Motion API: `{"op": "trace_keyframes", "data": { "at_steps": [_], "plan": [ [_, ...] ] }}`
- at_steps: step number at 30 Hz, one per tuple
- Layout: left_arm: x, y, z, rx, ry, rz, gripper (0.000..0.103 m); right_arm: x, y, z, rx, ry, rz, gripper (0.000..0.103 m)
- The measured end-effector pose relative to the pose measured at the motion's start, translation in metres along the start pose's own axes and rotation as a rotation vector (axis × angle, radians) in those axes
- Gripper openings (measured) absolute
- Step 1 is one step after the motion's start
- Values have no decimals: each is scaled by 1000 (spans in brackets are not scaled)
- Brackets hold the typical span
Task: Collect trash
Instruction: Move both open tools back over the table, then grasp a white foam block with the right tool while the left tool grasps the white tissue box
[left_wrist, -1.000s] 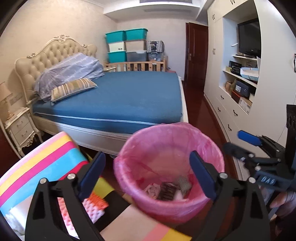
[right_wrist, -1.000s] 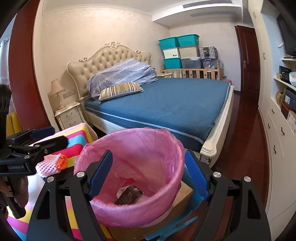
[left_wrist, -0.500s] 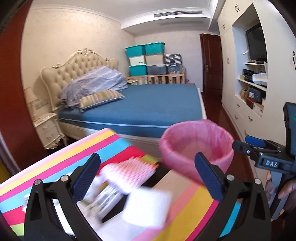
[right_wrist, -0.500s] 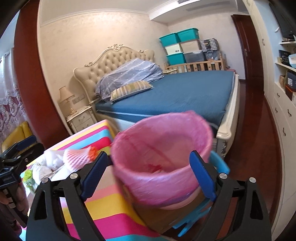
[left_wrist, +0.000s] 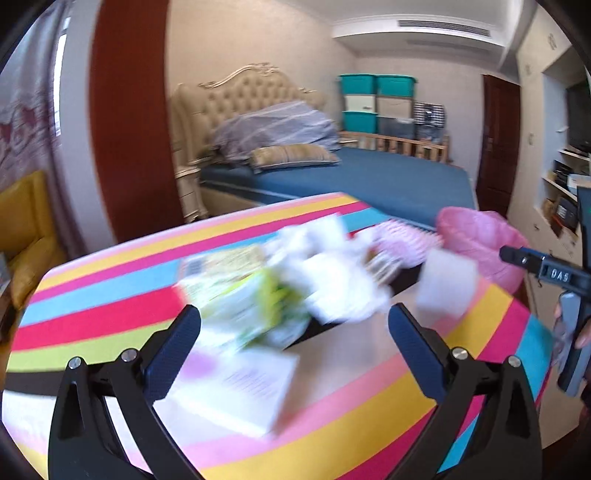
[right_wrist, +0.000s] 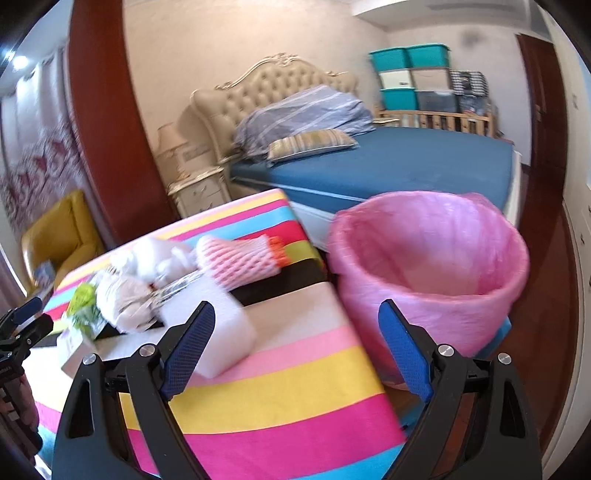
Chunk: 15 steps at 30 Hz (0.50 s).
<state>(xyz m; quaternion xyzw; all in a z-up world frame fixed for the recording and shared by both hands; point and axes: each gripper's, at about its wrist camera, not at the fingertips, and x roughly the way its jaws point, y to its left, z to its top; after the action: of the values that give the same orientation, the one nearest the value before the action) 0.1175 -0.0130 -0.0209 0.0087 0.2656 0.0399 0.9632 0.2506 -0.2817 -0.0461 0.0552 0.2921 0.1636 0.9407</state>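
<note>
A pile of trash lies on the striped table (left_wrist: 110, 295): crumpled white paper (left_wrist: 332, 273), a green and white wrapper (left_wrist: 251, 299), a pink foam net (right_wrist: 240, 262), a white foam block (right_wrist: 225, 332) and a flat paper sheet (left_wrist: 236, 391). The left view is blurred. My left gripper (left_wrist: 293, 350) is open and empty, just above the pile's near edge. My right gripper (right_wrist: 295, 350) is open and empty, over the table's right edge, between the foam block and the pink-lined trash bin (right_wrist: 428, 273). The bin also shows in the left wrist view (left_wrist: 476, 240).
A bed with blue cover (right_wrist: 388, 170) stands behind the table and bin. A yellow chair (right_wrist: 62, 236) is at the left, a nightstand (right_wrist: 195, 192) beside the bed. White cabinets (left_wrist: 554, 206) line the right wall. My right gripper shows in the left view (left_wrist: 546, 273).
Both grippers have swung left and back from over the bin to the table. The trash pile has come into view; the bin now sits to the right.
</note>
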Motion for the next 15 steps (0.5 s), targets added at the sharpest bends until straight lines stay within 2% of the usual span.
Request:
{"op": "trace_keyframes", "data": {
  "at_steps": [7,12,15],
  "plan": [
    [-17,53,-29,-64,39,66,98,19,59,-7,-204,67,23,85],
    [-23,73,-39,-115,54,88,98,42,79,-10,-315,150,-4,85],
    [-22,80,-45,-139,63,84,98,55,83,-7,-341,167,-30,85]
  ]
}}
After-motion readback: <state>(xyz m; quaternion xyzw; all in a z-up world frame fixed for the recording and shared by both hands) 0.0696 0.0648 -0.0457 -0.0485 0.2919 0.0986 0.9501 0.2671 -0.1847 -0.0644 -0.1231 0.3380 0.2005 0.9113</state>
